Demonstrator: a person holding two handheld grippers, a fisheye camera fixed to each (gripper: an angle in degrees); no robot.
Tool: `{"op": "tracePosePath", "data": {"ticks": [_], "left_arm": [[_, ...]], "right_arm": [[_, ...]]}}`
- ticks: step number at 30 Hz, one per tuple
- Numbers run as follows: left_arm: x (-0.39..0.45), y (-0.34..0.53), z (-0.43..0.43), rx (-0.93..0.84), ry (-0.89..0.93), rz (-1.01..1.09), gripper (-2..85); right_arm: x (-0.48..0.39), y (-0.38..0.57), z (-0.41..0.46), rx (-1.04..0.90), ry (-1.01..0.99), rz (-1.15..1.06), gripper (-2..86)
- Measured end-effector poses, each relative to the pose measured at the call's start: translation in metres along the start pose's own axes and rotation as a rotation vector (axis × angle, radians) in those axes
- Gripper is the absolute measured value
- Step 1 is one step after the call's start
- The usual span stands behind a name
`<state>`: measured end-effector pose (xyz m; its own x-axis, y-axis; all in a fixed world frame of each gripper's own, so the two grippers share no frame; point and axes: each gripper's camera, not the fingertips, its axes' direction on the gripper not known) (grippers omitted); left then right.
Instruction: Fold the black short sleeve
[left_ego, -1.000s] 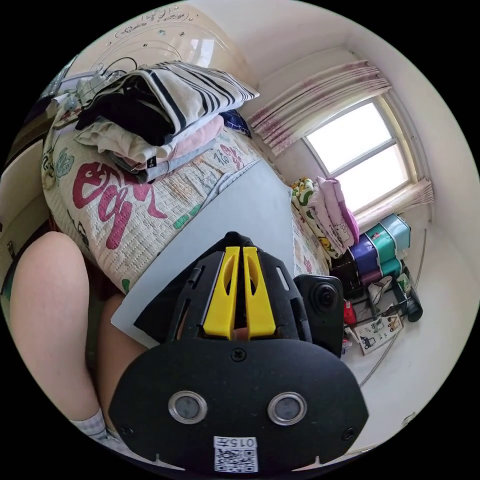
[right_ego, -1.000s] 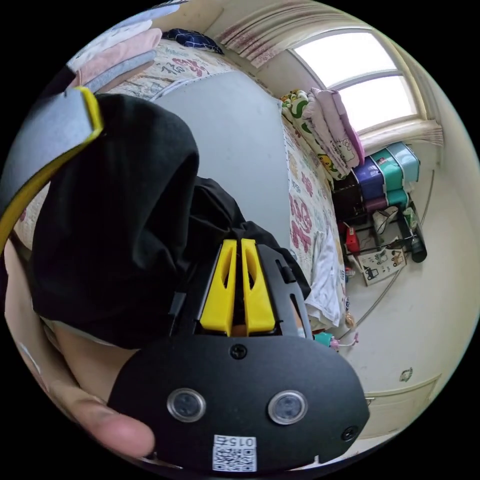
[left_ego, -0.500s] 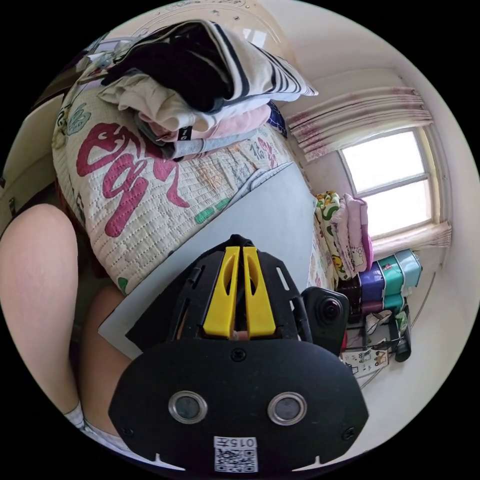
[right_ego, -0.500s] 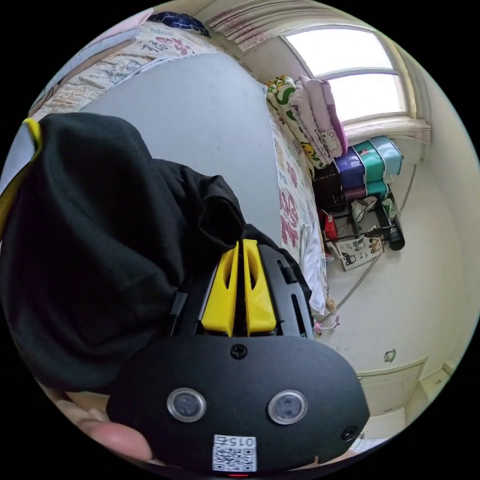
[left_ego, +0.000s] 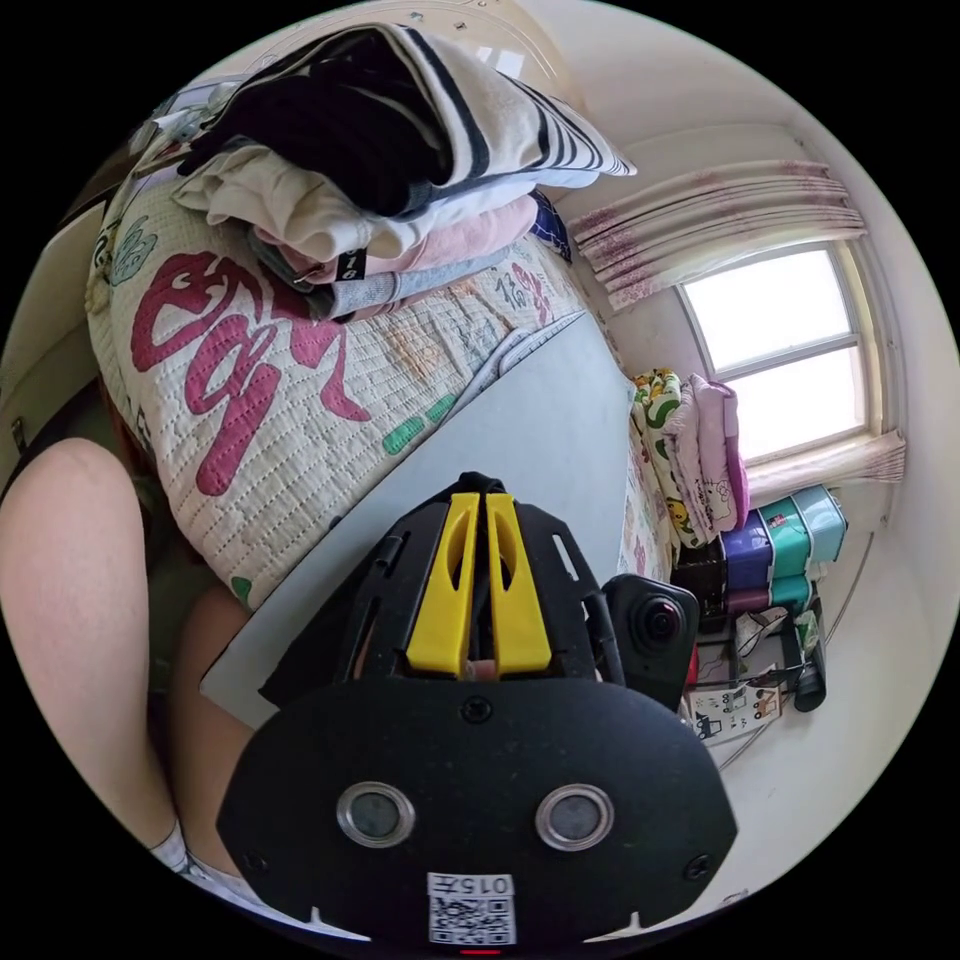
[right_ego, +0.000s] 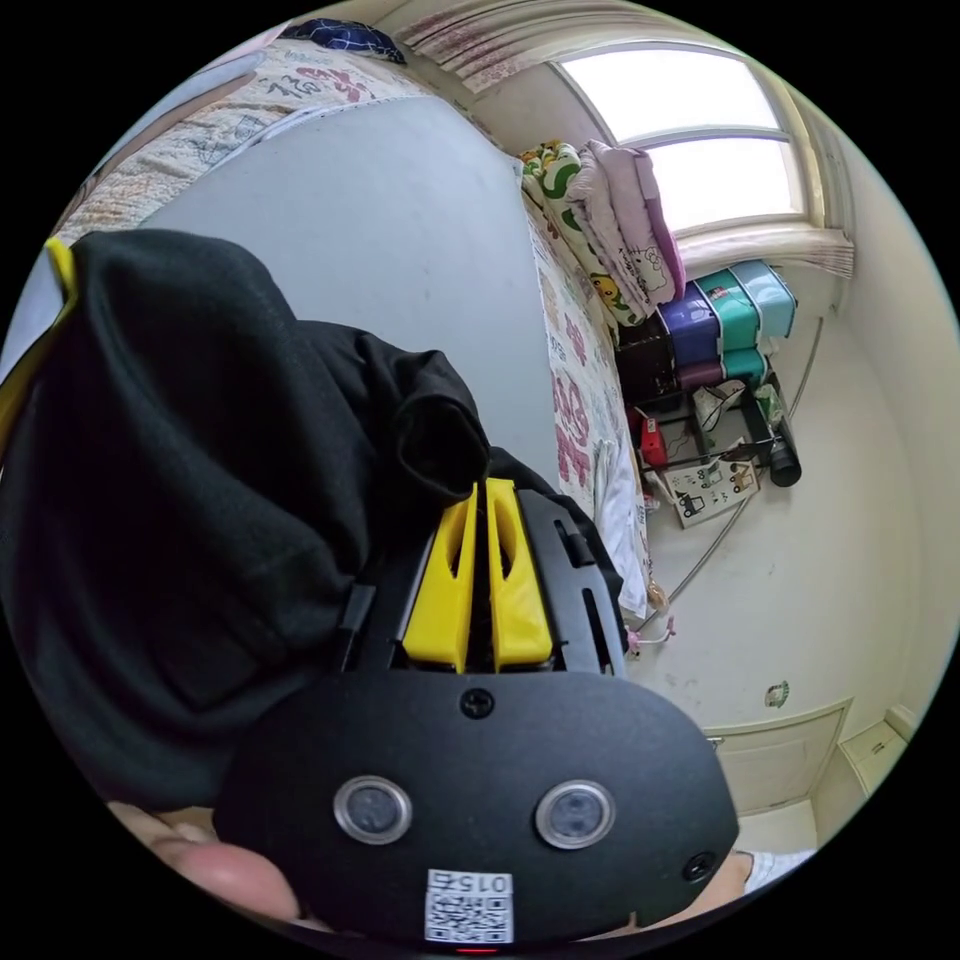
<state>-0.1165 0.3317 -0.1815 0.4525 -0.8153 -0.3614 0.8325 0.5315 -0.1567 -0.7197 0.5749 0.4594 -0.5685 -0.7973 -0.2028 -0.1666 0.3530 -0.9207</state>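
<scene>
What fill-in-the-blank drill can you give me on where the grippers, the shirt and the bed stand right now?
1. Both the left gripper and the right gripper are shut on the ____ shirt.
2. The jaws of each gripper are coloured ____.
3. The stack of folded clothes lies on the quilted ____.

Missing words: black; yellow; bedspread

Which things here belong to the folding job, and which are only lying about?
Job: black short sleeve; left claw; right claw; grey board.

Lying about: folded clothes pile; quilt; storage boxes.
</scene>
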Motion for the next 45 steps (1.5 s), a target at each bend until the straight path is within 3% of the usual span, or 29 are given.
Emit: {"op": "tracePosePath", "data": {"ticks": [22,45], "left_arm": [[0.023,-0.011,0.032,-0.100,-0.012,0.093,-0.5],[-0.004,-0.018,0.057,-0.150,0.068,0.090,-0.4]], "right_arm": [[0.008,0.005,0.016,-0.022,-0.083,0.097,0.4],[-0.006,0.024,0.029,-0.015,0.054,0.099,0.5]]}}
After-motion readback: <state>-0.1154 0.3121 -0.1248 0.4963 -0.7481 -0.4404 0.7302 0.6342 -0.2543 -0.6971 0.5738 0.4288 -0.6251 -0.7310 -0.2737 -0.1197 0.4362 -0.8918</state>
